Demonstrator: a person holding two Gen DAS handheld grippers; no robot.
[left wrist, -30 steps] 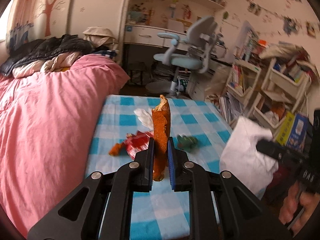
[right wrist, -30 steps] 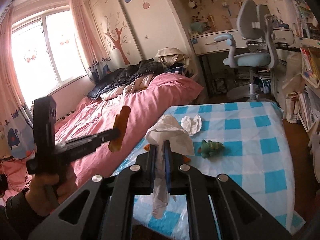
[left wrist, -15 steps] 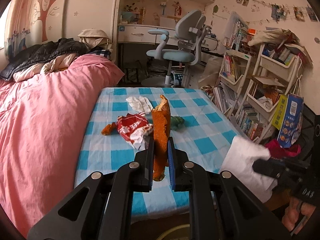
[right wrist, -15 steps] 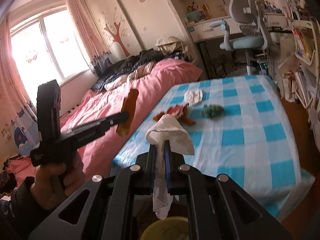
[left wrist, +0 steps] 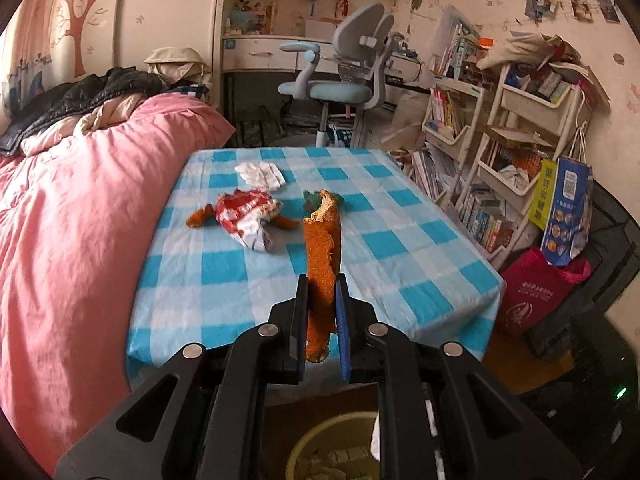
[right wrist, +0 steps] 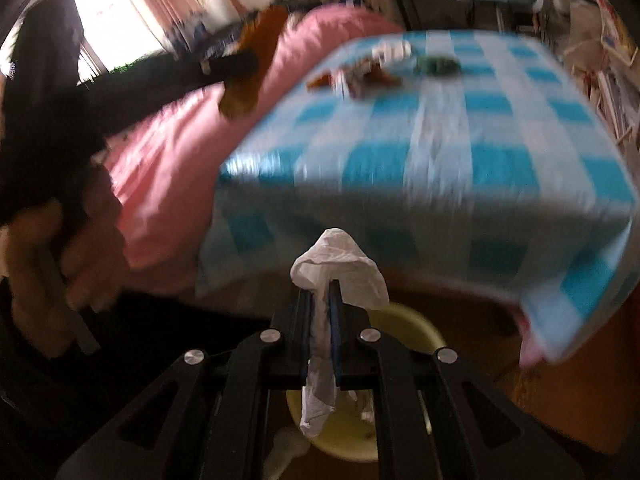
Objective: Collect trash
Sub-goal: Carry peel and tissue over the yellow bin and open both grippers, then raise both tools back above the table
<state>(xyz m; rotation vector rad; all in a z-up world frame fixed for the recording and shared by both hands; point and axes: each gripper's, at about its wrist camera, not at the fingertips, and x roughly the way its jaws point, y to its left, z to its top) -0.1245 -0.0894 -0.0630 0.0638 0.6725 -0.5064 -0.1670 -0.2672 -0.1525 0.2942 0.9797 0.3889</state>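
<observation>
My left gripper (left wrist: 322,292) is shut on a long orange peel (left wrist: 322,256), held upright in front of the checked table (left wrist: 400,264). My right gripper (right wrist: 320,292) is shut on a crumpled white tissue (right wrist: 340,268) above a yellow bin (right wrist: 404,324), which also shows below my left gripper (left wrist: 320,440). On the table lie a red-and-white wrapper (left wrist: 246,216), orange peel scraps (left wrist: 200,216), a white tissue (left wrist: 260,172) and a green scrap (left wrist: 312,200). The left gripper with its peel shows blurred in the right wrist view (right wrist: 244,80).
A pink bed (left wrist: 72,220) runs along the table's left side. Bookshelves (left wrist: 500,140), a red bag (left wrist: 536,292) and a blue paper bag (left wrist: 568,208) stand to the right. A desk chair (left wrist: 344,80) stands beyond the table.
Both grippers have pulled back from the table and dropped lower, each still holding its item. The yellow bin has come into view below them. The right wrist view is now motion-blurred.
</observation>
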